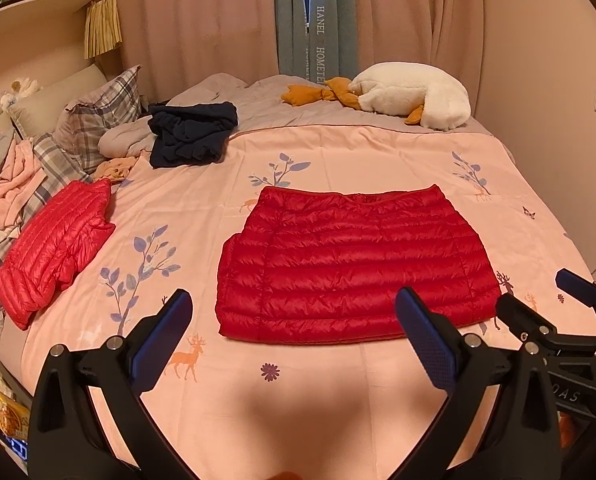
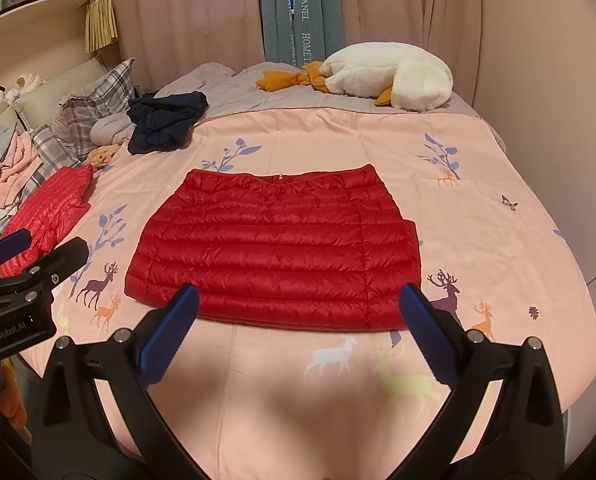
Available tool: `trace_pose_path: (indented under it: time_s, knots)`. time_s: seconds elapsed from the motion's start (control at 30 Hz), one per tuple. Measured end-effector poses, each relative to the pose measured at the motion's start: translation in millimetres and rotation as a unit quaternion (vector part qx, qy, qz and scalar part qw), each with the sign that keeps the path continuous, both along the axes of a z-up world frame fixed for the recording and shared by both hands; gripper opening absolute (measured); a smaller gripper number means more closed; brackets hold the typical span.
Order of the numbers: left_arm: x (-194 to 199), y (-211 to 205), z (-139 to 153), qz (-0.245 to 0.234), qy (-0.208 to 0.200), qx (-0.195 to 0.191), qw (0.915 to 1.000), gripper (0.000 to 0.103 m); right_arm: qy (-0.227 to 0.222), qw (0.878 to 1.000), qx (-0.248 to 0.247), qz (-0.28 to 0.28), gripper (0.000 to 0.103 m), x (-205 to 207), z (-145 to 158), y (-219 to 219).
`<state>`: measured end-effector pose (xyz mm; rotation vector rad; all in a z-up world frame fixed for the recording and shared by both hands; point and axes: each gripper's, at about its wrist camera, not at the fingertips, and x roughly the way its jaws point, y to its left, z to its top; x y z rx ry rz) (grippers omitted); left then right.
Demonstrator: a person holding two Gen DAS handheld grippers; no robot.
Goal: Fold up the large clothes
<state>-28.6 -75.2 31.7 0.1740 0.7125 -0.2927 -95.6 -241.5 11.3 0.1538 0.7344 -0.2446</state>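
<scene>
A red quilted down jacket lies folded flat in the middle of the pink bedspread; it also shows in the right wrist view. My left gripper is open and empty, just short of the jacket's near edge. My right gripper is open and empty, at the same near edge; it also shows at the right of the left wrist view. The left gripper shows at the left edge of the right wrist view.
A second, lighter red down jacket lies at the left. A dark navy garment sits behind it, by plaid pillows and a clothes pile. A white plush goose lies at the back. Curtains hang behind.
</scene>
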Motion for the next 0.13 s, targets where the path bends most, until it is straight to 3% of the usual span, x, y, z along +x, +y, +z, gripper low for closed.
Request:
trace_pose_path:
  time_s: [0.13]
  knots:
    - [0.4,0.7,-0.1,0.000,0.000,0.000,1.0000,0.102,0.000,1.000,0.000,0.000,0.101,-0.5,0.2,0.4]
